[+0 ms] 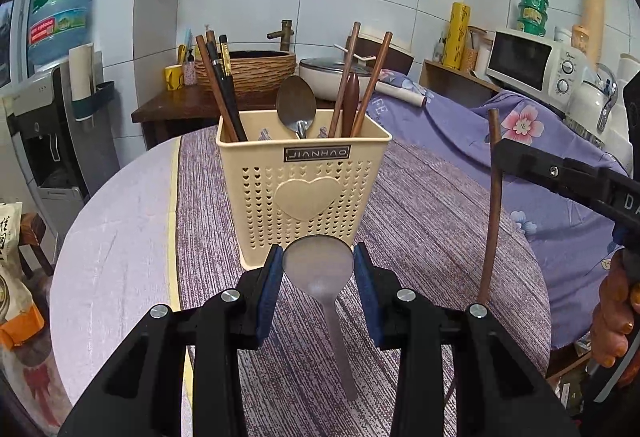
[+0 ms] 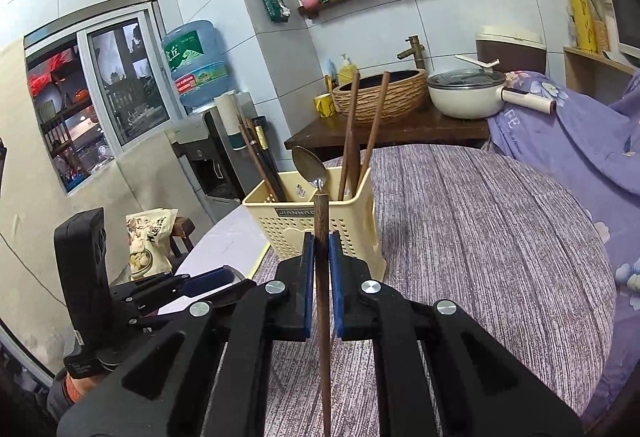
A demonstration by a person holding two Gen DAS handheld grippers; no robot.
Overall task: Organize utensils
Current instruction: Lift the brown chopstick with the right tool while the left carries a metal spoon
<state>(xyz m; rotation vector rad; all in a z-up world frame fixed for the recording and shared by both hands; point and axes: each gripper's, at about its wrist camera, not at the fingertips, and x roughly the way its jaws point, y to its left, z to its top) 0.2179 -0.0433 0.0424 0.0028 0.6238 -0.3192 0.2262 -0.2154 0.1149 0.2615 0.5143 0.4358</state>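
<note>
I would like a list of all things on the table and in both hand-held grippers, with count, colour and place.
holder: one, cream, on the table.
chopsticks in holder: about five, brown and black, left and right compartments.
spoon in holder: one, metal, middle.
table: one, purple cloth.
held spoon: one, grey, in left hand-held gripper.
held chopstick: one, brown, in right hand-held gripper.

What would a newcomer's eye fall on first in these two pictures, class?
The cream utensil caddy standing mid-table, with chopsticks and a spoon upright inside. Just before it, the left tongs grip a metal spoon by its bowl. To the right, the right tongs clamp a wooden chopstick upright.
</note>
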